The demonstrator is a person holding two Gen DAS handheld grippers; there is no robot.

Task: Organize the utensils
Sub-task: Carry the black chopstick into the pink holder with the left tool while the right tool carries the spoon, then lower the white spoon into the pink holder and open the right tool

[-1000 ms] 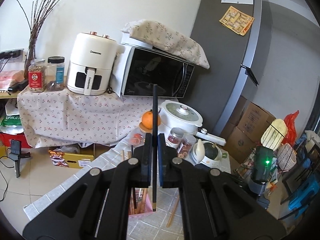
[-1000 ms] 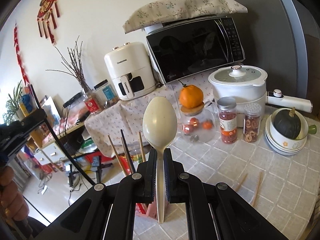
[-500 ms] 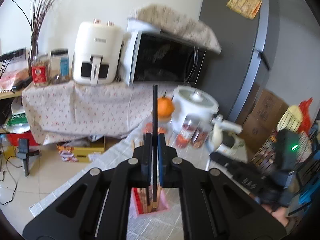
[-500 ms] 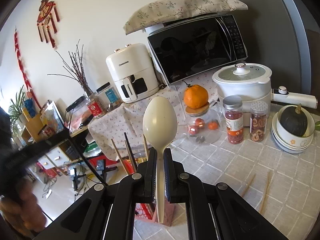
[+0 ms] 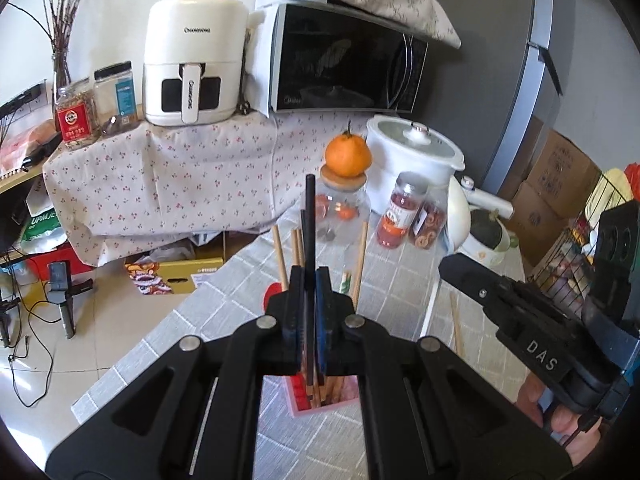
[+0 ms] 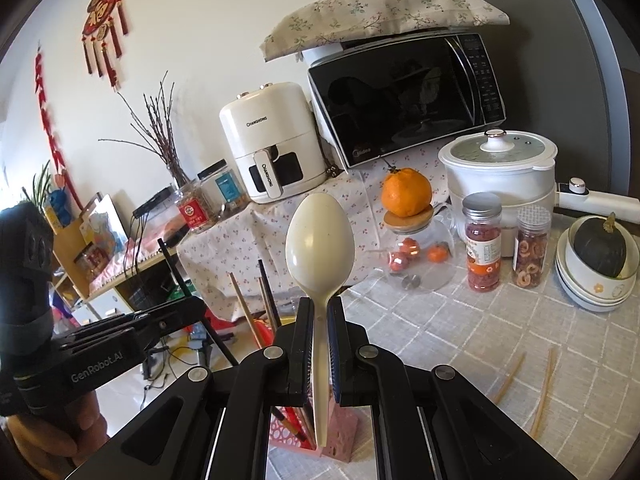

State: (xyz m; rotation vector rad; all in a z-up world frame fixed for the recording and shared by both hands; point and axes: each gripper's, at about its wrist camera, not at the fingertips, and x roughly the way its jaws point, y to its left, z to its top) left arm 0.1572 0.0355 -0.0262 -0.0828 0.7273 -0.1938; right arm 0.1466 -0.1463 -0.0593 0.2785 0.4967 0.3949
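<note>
My left gripper [image 5: 309,292] is shut on a black chopstick [image 5: 309,216] held upright, its lower tip inside the pink utensil holder [image 5: 334,402] with several wooden chopsticks [image 5: 280,256]. My right gripper [image 6: 320,320] is shut on a cream spoon [image 6: 320,240], bowl up, handle end just above the pink holder [image 6: 340,440]. The right gripper shows at the right of the left wrist view [image 5: 532,316]; the left gripper shows at the left of the right wrist view [image 6: 132,332].
Two loose wooden chopsticks [image 6: 544,392] lie on the checked tablecloth [image 6: 480,340]. Behind stand a glass jar with an orange [image 6: 406,194], two spice jars [image 6: 482,252], a white cooker [image 6: 500,176], stacked bowls with a squash [image 6: 598,268], a microwave [image 6: 404,96] and an air fryer [image 6: 272,140].
The left gripper has lowered the black chopstick into the pink holder. The right gripper with the spoon has moved in over the holder, close beside the left one.
</note>
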